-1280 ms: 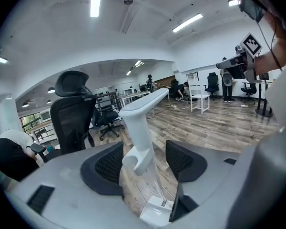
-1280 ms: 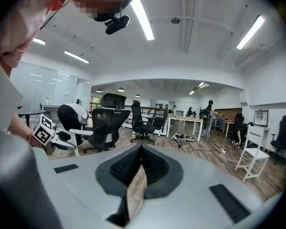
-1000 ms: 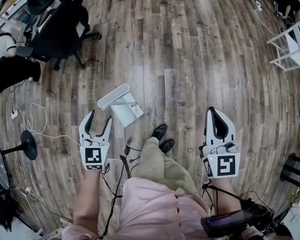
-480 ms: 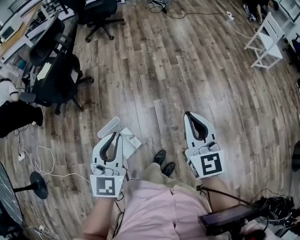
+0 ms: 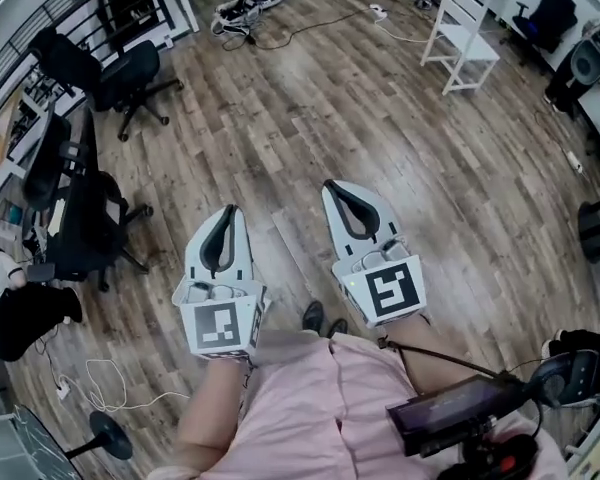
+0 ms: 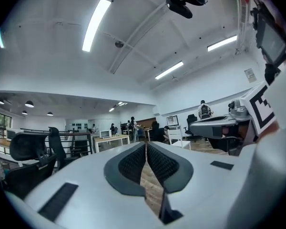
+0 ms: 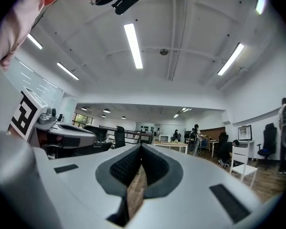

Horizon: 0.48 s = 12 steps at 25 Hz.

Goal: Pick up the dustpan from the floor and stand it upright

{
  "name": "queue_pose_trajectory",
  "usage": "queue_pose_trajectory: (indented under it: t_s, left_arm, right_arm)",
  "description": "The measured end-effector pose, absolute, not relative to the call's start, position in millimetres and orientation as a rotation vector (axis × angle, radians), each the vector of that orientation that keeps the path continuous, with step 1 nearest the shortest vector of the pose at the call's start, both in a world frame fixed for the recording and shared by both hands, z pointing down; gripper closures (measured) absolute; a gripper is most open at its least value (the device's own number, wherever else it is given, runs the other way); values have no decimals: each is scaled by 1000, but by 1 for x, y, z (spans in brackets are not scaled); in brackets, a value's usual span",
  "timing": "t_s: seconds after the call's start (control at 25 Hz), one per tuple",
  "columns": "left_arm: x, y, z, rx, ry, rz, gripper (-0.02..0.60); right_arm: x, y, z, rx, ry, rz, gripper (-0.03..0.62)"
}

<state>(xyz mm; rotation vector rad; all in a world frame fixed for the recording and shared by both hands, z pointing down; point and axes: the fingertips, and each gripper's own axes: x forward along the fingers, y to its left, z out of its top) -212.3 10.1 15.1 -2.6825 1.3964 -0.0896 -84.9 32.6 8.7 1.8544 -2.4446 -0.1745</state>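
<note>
Though left gripper [image 5: 229, 212] and right gripper [image 5: 331, 186] jaws are closed on nothing, shoes [image 5: 312, 316] barely show.

Left gripper [image 5: 227, 215] and right gripper [image 5: 335, 188] hover side by side above the wooden floor [image 5: 310, 98].

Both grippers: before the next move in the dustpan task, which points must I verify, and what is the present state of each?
1. Left gripper jaws open: not ok, they are together with nothing between them.
2. Right gripper jaws open: not ok, together and empty.
3. Dustpan in view: not ok, no view shows it.
4. Dustpan standing upright: cannot tell.
5. Grippers aimed at the floor: not ok, their views show mostly the ceiling.
</note>
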Motion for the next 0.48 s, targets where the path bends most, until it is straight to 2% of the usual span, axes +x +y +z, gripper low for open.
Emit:
queue_pose_trajectory:
  t_s: [0.16,0.48]
  left_arm:
    - [-177,7,-5,-2700,1297,-27,560]
    - [-130,14,-14,-2740,1180,0,560]
  right_arm:
    - [-60,36,-9,1958,-2401,-254,592]
    - [-9,44,-9,2033,-2307,-187,594]
